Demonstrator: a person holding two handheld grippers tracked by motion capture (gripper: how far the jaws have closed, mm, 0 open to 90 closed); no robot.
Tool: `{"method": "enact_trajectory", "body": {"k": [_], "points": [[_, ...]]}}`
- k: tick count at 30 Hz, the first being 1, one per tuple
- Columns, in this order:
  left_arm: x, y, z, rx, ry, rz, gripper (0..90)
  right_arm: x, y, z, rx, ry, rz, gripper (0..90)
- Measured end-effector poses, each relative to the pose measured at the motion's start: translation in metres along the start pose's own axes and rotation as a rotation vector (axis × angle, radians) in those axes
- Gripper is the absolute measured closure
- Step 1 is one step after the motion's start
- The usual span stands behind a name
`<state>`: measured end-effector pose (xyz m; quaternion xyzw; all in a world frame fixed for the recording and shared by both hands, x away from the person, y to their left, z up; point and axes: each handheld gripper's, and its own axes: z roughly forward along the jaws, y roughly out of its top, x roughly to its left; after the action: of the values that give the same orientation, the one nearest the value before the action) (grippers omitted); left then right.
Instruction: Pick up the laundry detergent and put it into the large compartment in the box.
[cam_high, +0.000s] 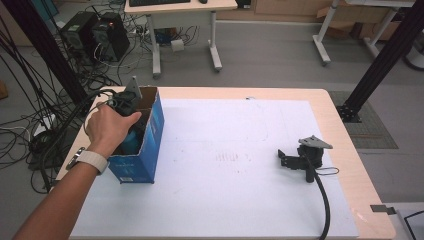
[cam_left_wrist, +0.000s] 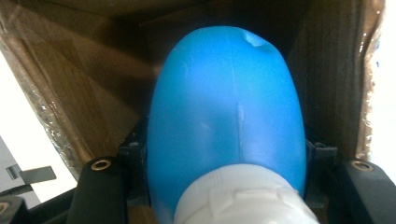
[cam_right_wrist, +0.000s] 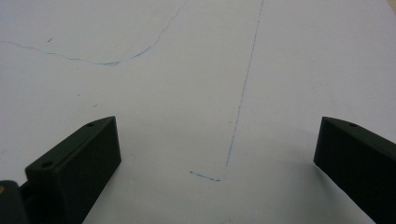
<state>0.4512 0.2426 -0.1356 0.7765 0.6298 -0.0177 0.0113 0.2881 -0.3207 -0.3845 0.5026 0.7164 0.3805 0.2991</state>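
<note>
Blue carton (cam_high: 145, 145) takes the left hand (cam_high: 107, 127) and left gripper (cam_high: 131, 131) from above, right gripper (cam_high: 292, 160) lying well apart; inside the carton, jaws clamp a blue bottle (cam_left_wrist: 229, 112); elsewhere, right jaws gape over white paper (cam_right_wrist: 210, 84).

A lab: computer towers (cam_high: 95, 35) (cables (cam_high: 30, 120) everywhere), desks (cam_high: 180, 7).

Left hand (cam_high: 106, 127) holds left gripper (cam_high: 131, 107) inside the box (cam_high: 150, 145), jaws clamped on a bottle (cam_left_wrist: 224, 126). Right gripper (cam_high: 287, 159) lies well right of box, jaws wide apart.
</note>
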Motion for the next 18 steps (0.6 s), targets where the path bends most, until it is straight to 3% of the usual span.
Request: {"method": "enact_trajectory", "body": {"k": [18], "points": [[-0.0028,0.0008,0.0021,-0.003,0.009,0.013,37.6,-0.0001,0.0,0.0,0.0,0.0,-0.001,0.0]]}}
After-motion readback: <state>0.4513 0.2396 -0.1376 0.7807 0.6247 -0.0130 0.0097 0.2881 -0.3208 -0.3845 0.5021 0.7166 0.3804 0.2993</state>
